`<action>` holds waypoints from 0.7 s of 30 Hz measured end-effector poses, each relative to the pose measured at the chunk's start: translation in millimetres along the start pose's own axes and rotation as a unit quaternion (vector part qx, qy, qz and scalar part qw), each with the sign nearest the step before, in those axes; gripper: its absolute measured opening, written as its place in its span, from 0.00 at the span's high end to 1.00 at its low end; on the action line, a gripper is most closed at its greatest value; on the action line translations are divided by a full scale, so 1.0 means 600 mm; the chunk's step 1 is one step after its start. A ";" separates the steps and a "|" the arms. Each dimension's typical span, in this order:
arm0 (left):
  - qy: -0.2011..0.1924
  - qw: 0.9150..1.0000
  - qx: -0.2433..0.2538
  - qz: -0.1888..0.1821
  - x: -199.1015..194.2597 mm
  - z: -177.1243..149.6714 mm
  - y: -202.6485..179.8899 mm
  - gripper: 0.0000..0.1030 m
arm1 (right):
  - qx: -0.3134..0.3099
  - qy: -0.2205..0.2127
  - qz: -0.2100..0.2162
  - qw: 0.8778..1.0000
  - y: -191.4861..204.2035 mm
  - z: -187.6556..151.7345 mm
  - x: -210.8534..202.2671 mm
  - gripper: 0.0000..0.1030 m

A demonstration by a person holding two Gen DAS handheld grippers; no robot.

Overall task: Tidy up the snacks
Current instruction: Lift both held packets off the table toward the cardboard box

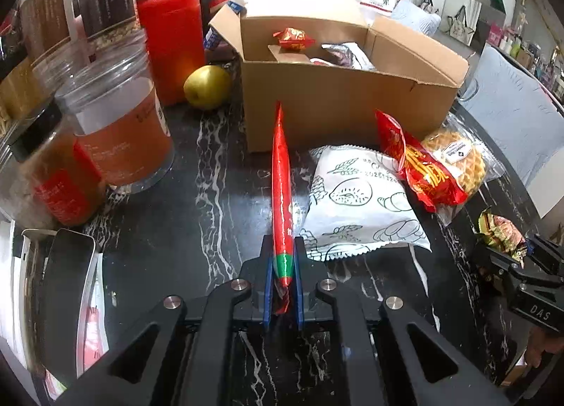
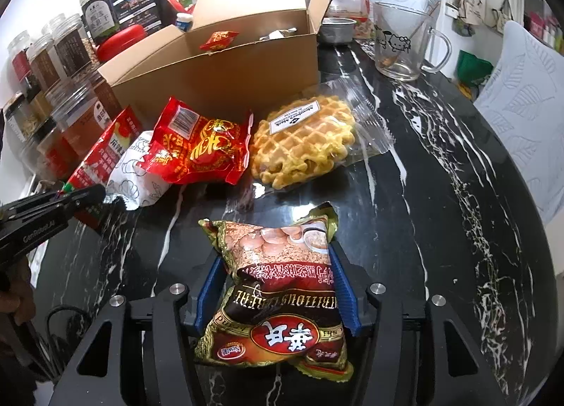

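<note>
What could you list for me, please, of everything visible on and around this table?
cardboard box: one, brown, open, table centre
red sachet: one, in left claw
cereal packet: one, brown-gold, in right claw
waffle: one, golden, clear wrap, before the box
red packet: one, left of the waffle
white packet: one, under the red packet
pear: one, yellow-green, left of the box
glass mug: one, clear, right of the box
left claw: shut
right claw: shut

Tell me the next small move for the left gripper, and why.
Probably lift it forward over the open box and release. The left gripper is shut on the red packet, which points at the box, where other snacks already lie.
</note>
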State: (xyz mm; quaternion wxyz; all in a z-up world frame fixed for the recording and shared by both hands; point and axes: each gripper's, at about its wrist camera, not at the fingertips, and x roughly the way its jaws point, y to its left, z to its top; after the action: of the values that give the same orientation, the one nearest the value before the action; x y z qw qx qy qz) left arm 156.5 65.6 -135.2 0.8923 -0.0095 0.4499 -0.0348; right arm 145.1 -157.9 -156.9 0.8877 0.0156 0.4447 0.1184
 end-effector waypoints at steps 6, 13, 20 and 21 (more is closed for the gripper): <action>-0.011 1.000 0.007 0.004 -0.017 0.001 -0.002 0.91 | -0.006 -0.012 -0.004 1.000 0.003 -0.003 0.000 0.48; -0.045 0.999 0.018 0.010 -0.061 -0.003 -0.005 0.91 | 0.008 -0.021 0.015 1.000 0.010 -0.004 -0.006 0.55; -0.069 0.998 0.013 0.003 -0.096 -0.011 -0.001 0.91 | 0.010 -0.029 0.044 0.999 0.031 -0.012 -0.021 0.56; -0.072 0.997 0.012 0.000 -0.102 -0.013 -0.001 0.91 | 0.009 -0.032 0.047 0.998 0.034 -0.011 -0.024 0.56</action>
State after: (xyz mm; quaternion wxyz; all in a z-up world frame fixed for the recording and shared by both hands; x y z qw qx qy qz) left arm 113.9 69.7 -90.6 0.9225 -0.0009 0.3839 -0.0394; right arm 127.2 -142.1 -146.8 0.8948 0.0485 0.4158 0.1553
